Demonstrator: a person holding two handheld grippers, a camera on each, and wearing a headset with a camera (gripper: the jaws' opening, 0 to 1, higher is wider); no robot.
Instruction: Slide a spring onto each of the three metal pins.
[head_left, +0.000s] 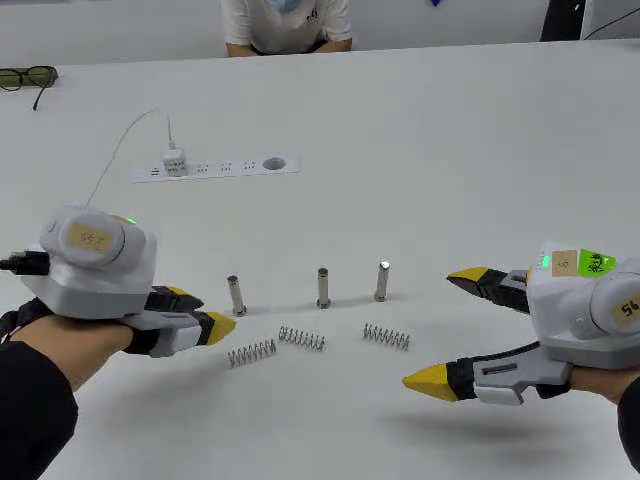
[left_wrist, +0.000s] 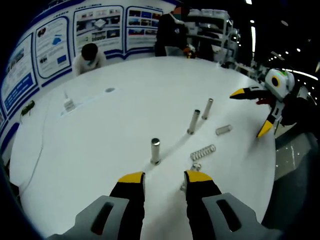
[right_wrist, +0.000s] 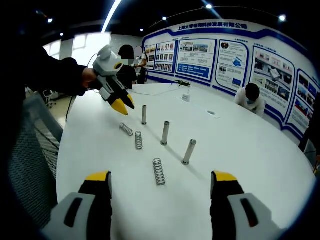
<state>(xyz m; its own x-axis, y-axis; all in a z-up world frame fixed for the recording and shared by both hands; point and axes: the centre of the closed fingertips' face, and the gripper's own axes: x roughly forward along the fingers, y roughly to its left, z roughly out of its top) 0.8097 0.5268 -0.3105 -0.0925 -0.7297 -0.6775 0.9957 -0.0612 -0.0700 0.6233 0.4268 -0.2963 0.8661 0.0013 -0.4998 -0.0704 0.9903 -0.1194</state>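
Three short metal pins (head_left: 236, 295) (head_left: 323, 287) (head_left: 382, 281) stand upright in a row on the white table, all bare. Just in front of them lie three loose springs (head_left: 252, 352) (head_left: 302, 338) (head_left: 387, 336). My left gripper (head_left: 203, 310) hovers left of the row, jaws a little apart and holding nothing. In the left gripper view the nearest pin (left_wrist: 155, 150) is just ahead of its fingertips (left_wrist: 131, 177), and one spring (left_wrist: 202, 152) lies to the right. My right gripper (head_left: 448, 328) is wide open to the right of the springs, with a spring (right_wrist: 159, 171) lying ahead between its jaws.
A white power strip (head_left: 215, 167) with a plugged charger and cable lies further back on the table. Dark glasses (head_left: 25, 77) rest at the far left edge. A person (head_left: 285, 25) sits at the far side. Bare tabletop (head_left: 450, 180) surrounds the pins.
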